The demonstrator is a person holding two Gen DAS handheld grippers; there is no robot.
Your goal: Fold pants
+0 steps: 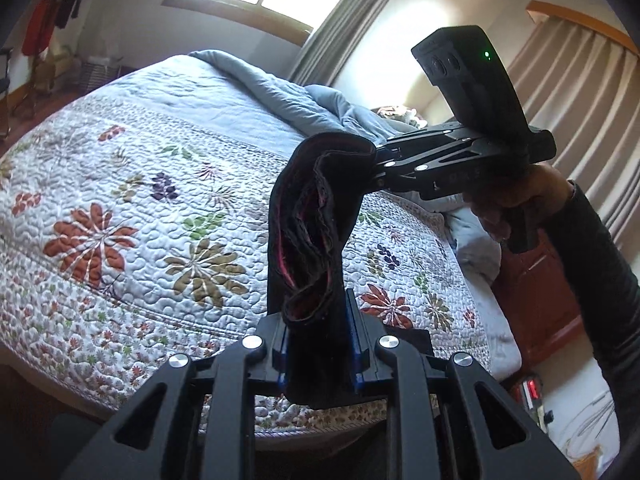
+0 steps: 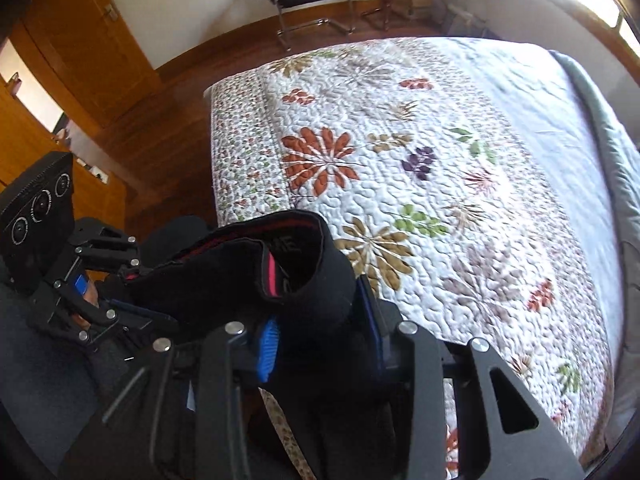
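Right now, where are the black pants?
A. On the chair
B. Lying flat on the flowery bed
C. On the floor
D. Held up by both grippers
D: the black pants hang above the quilt, pinched by the left gripper and the right gripper.

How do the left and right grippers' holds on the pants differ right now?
The left gripper grips the black pants at the lower end of the bunched band; the right gripper holds its upper end. The left points up, the right sideways. Both are shut on fabric above the quilt.

A home bedroom: quilted floral bed (image 2: 420,152), curtains (image 1: 568,92), wooden door (image 2: 92,40).
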